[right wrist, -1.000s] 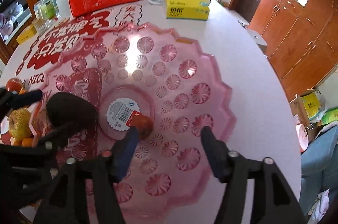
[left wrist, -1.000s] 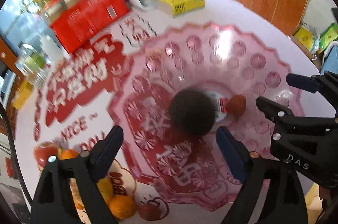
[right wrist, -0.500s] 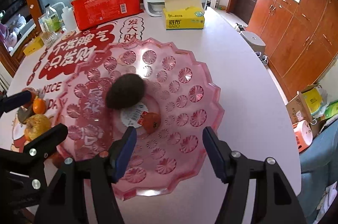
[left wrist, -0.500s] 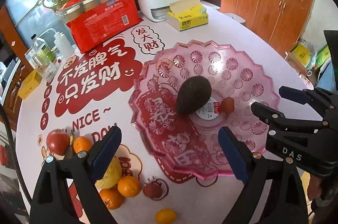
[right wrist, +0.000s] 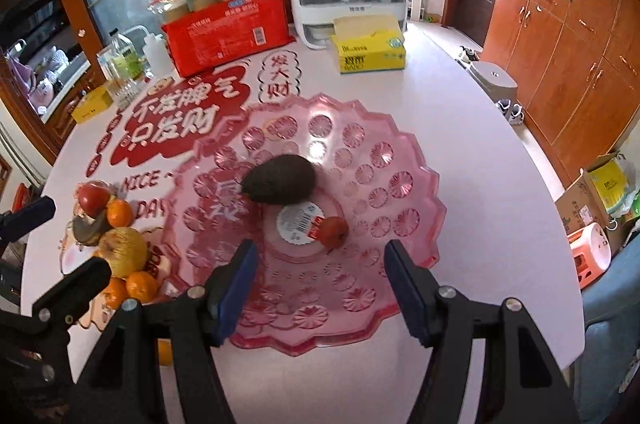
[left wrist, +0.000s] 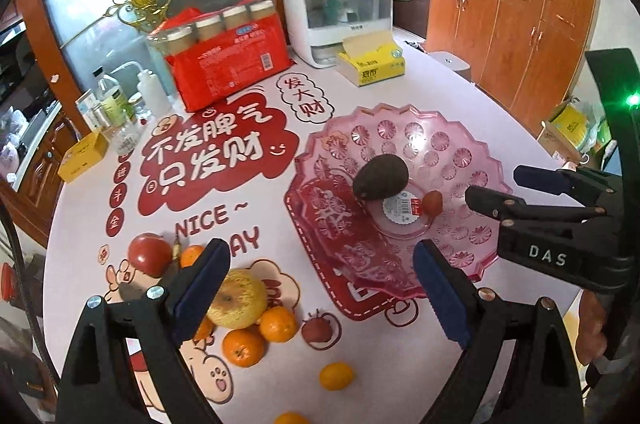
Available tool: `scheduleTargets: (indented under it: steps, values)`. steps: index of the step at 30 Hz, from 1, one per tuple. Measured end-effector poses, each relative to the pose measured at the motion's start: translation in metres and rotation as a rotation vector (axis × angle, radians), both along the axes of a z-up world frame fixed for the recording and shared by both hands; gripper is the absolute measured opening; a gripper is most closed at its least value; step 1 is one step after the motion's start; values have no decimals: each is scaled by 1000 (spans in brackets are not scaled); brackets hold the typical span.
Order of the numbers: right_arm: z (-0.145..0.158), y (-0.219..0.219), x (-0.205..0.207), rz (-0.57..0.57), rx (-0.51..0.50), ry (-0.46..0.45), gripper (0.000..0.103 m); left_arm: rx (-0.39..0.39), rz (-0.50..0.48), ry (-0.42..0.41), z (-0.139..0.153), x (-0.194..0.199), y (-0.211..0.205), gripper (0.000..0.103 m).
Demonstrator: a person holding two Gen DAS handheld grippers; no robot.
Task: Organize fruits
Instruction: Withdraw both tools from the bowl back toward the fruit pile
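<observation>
From the left wrist camera, the left tongs [left wrist: 320,288] hang above the tabletop [left wrist: 432,92] with their blue pads wide apart and nothing between them. They sit over the gap between the pink dish [left wrist: 472,128] and a heap of loose fruit, which suggests they are free to fetch the next piece. That heap lies to the left of the dish: a red apple [left wrist: 150,254], a yellow pear [left wrist: 238,298], several tangerines [left wrist: 244,347] and a dark red date [left wrist: 316,330]. Inside the dish rest an avocado [left wrist: 380,177] and a small red fruit [left wrist: 433,202], either side of the sticker in the dish's flat centre, the lowest spot, where round things would settle. The right tongs [left wrist: 496,190] show at the right edge, also empty.

From the right wrist camera, the right tongs [right wrist: 320,290] stand parted over the near rim of the pink dish [right wrist: 416,152], gripping nothing. The avocado [right wrist: 280,184] and small red fruit [right wrist: 334,232] lie well inside, apart from each other. The fruit heap [right wrist: 120,244] waits just beside the dish's left rim, so most of the sorting looks undone. The left tongs [right wrist: 52,244] reach in from the left edge, beside that heap.
</observation>
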State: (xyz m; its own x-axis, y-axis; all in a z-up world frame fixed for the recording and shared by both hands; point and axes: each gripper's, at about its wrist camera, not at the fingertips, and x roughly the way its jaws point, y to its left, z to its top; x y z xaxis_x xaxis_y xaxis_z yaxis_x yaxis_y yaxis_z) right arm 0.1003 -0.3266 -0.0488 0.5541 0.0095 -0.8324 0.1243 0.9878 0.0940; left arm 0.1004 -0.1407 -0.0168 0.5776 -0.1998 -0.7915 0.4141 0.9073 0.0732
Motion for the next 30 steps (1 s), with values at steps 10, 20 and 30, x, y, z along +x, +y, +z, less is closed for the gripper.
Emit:
scheduleTargets:
  steps: [10,20,30]
  values:
    - [45,42,-18,71,-11,-119,67,-9,40,-55,31,-17,41,92]
    - [85,96,-45,105,-41,-242,73,-17,81,-77,51,-35,95,92]
    - [87,146,-58,95,-67,-250,73,-33,88,-28,46,-36,156,92]
